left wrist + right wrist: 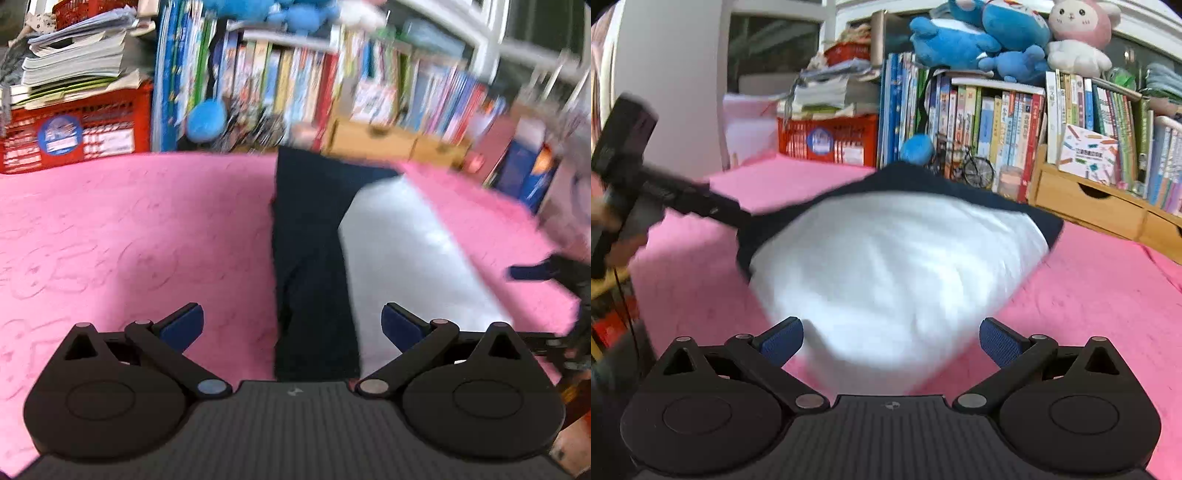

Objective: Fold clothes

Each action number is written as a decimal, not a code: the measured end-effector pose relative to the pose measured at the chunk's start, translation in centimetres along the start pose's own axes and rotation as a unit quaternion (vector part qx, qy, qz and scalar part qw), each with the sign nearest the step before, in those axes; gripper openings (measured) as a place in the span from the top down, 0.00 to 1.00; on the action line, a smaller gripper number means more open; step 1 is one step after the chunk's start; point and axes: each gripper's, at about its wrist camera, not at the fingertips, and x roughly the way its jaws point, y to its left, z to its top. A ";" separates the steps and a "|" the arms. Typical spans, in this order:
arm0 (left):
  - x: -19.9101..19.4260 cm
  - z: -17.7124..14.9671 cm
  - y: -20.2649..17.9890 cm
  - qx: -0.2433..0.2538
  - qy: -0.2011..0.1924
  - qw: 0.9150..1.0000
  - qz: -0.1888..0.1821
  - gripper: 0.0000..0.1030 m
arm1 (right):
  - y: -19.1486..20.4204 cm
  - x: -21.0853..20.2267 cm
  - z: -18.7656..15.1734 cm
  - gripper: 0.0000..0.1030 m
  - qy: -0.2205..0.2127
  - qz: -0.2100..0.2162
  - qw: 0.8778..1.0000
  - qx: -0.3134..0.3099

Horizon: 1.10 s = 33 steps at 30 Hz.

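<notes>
A white garment (886, 273) with navy sleeves (314, 258) lies spread on a pink blanket (129, 240), its white body rumpled, one dark sleeve stretched flat alongside it.

No readable text anywhere.
Red crate (827, 142) has a round blue sticker (820, 141) w/ white print, too blurred to read; book spines (990, 122) and the white box (1087, 149) carry lettering too small to make out.
</notes>
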 end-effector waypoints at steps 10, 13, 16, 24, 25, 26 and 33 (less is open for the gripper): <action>-1.5 -1.9 -3.4 0.025 0.046 0.999 0.010 0.00 | 3.8 -1.6 -0.8 0.00 0.010 -0.044 0.999 0.003; -2.2 -2.2 -4.2 0.039 0.043 0.998 0.007 0.00 | 4.8 -2.2 -0.6 0.00 0.005 -0.040 0.999 -0.018; -2.8 -2.2 -4.9 0.048 0.037 0.998 0.001 0.00 | 5.4 -2.6 -0.3 0.00 0.004 -0.039 0.999 -0.018; -3.7 -2.1 -5.8 0.054 0.026 0.998 -0.015 0.00 | 4.6 -3.0 0.3 0.00 0.020 -0.063 0.997 0.047; -3.7 -2.1 -5.9 0.054 0.026 0.998 -0.016 0.00 | 4.4 -3.0 0.3 0.00 0.022 -0.065 0.996 0.055; -3.6 -2.1 -6.0 0.053 0.027 0.998 -0.017 0.00 | 4.3 -3.0 0.4 0.00 0.024 -0.067 0.996 0.061; -3.4 -2.2 -6.4 0.058 0.033 0.998 -0.024 0.00 | 4.2 -3.1 0.5 0.00 0.035 -0.080 0.994 0.065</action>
